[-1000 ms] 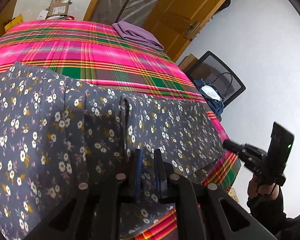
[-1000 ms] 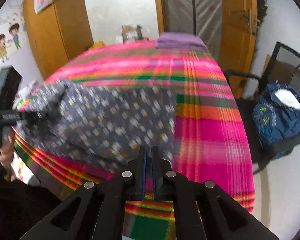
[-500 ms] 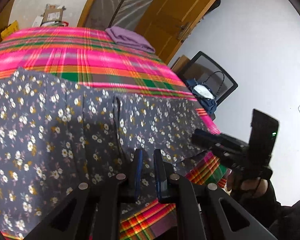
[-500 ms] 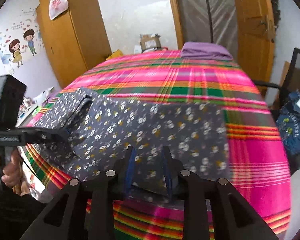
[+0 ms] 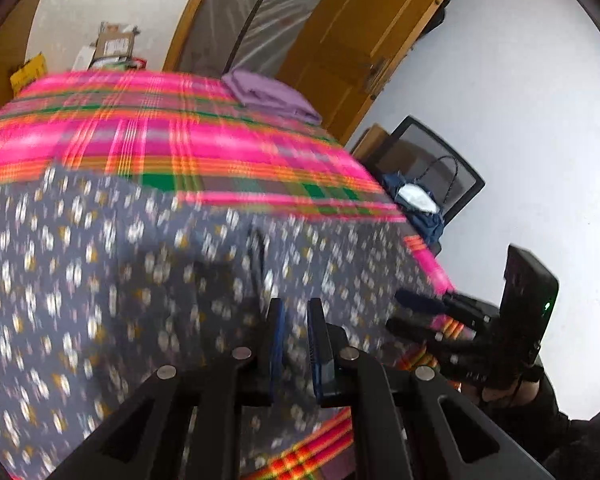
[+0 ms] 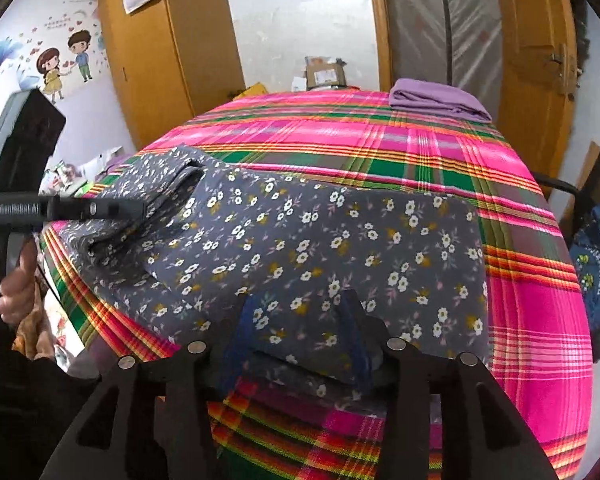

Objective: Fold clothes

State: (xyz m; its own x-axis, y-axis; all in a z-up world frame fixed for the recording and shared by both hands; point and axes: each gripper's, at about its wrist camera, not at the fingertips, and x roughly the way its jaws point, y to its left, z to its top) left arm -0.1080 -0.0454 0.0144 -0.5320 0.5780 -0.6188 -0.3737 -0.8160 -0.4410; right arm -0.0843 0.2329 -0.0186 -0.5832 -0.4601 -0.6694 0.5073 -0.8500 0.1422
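The grey floral garment [image 6: 308, 240] lies across the near half of the bed [image 6: 440, 148], on its pink plaid cover, one long panel laid over the rest and a bunched, doubled end toward our left. We judge the folding as under way: one lengthwise fold looks made, but the piece is long and untidy at that end, so at least one more fold and some smoothing remain. A folded purple cloth [image 6: 436, 100] sits at the far corner, well apart.

Our right tongs [image 6: 300, 328] are opening, the jaws wide apart with the near edge of the fabric between them; the pads do not press it. Our left tongs [image 5: 294, 340] stand nearly together with a narrow gap, low over the garment; blur hides whether any cloth is pinched there, so we cannot tell.
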